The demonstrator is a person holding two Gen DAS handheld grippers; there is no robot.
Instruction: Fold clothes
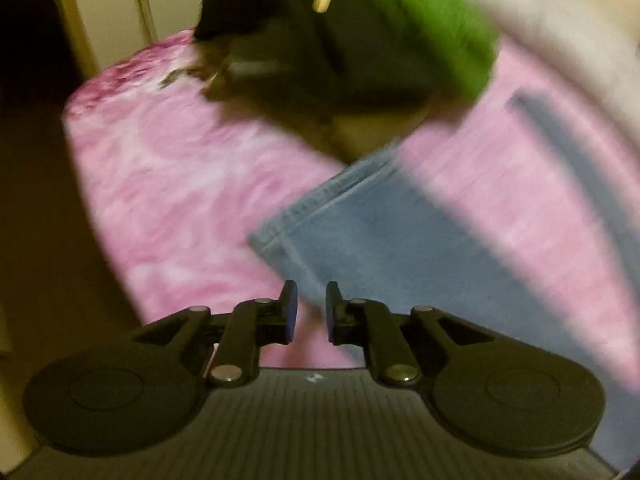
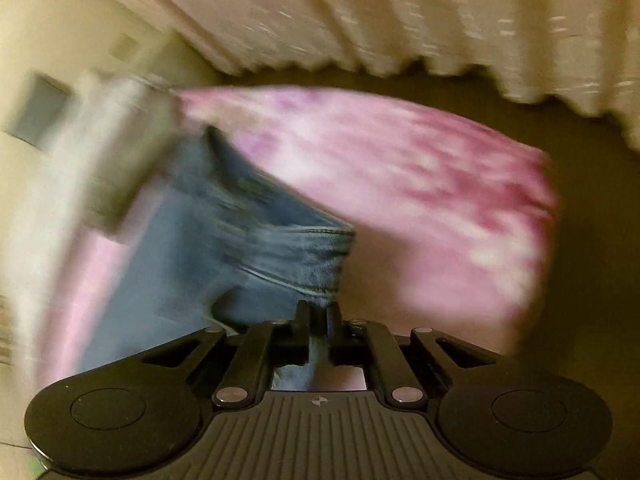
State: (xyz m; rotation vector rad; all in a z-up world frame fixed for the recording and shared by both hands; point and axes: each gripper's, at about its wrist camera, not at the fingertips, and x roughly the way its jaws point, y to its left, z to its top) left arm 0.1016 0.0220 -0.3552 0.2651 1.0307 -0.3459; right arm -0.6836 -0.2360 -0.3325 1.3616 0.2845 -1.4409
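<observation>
Blue jeans (image 1: 400,240) lie across a pink tie-dye bed cover (image 1: 180,184). My left gripper (image 1: 311,312) is slightly open and empty, just above the near edge of the jeans. The other gripper (image 1: 320,52), black with a green glove, hovers blurred at the top of the left wrist view. In the right wrist view, my right gripper (image 2: 318,316) is shut on a folded hem of the jeans (image 2: 256,232) and lifts it off the pink cover (image 2: 420,200). Both views are motion-blurred.
The bed's edge (image 1: 80,152) drops to a dark floor on the left of the left wrist view. A cream curtain (image 2: 400,12) hangs behind the bed. A grey-white garment or sleeve (image 2: 112,152) blurs at the left.
</observation>
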